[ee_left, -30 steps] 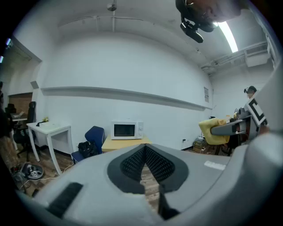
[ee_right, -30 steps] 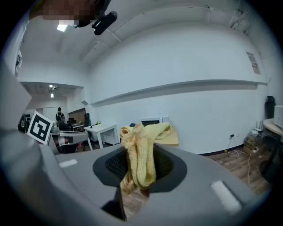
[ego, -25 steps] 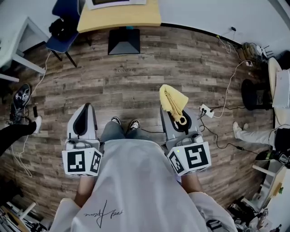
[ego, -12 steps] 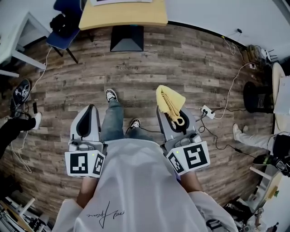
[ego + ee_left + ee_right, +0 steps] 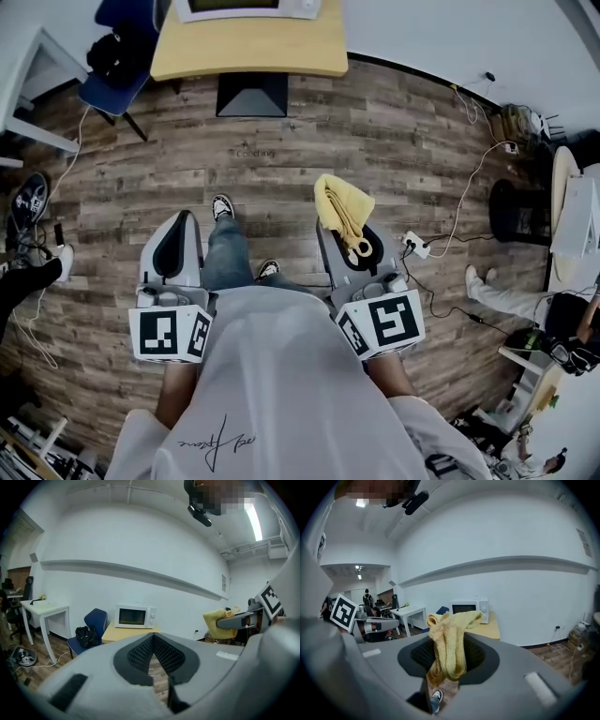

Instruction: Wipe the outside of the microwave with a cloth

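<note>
Your right gripper (image 5: 330,230) pinches the folded yellow cloth (image 5: 449,644) between its jaws. Your left gripper (image 5: 153,641) has its jaws pressed together, with nothing between them. The microwave (image 5: 136,616) stands with its door shut on the wooden table (image 5: 248,52), well apart from both grippers.

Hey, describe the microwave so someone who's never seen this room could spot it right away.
Look along the white back wall to the light wooden table beside the blue chair. The microwave sits on it: a white box with a dark window, the only appliance there.
</note>
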A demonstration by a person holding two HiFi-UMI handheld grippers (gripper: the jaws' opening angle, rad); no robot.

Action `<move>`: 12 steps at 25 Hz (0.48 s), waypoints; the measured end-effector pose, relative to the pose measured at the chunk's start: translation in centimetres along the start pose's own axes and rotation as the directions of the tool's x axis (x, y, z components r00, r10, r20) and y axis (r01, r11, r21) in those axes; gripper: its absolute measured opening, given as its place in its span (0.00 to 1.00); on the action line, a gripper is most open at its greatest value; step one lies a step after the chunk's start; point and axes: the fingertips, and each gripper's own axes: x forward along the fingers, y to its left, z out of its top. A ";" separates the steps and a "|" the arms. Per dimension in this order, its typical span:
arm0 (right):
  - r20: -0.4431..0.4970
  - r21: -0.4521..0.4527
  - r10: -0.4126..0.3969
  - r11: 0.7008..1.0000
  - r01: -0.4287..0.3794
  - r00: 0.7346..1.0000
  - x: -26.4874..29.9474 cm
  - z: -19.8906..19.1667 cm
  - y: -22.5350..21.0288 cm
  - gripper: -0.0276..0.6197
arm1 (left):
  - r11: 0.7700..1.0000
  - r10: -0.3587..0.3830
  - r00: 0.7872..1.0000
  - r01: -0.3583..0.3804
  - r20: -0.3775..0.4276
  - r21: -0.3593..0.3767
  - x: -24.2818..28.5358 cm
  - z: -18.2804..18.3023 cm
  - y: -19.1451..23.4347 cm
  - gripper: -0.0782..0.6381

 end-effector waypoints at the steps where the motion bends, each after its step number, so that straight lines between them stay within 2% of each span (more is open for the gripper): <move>1: -0.003 -0.004 -0.005 1.000 0.005 1.000 1.2 0.5 -0.2 0.24 | 1.000 -0.004 1.000 0.004 -0.005 0.000 1.1 0.5 0.7 0.10; 4: -0.020 -0.003 -0.014 1.000 0.014 1.000 5.1 2.0 -0.5 0.24 | 1.000 -0.022 1.000 0.022 -0.019 0.000 4.1 1.9 3.2 0.10; 8: -0.040 0.037 -0.009 0.999 0.010 0.999 10.3 4.3 -0.5 0.24 | 1.000 -0.009 0.999 0.009 -0.050 0.000 8.2 4.1 7.7 0.10; 12: -0.046 0.049 -0.007 0.999 0.009 0.999 16.1 6.9 -0.5 0.24 | 0.999 -0.051 0.998 0.050 -0.047 -0.016 12.6 6.6 11.5 0.10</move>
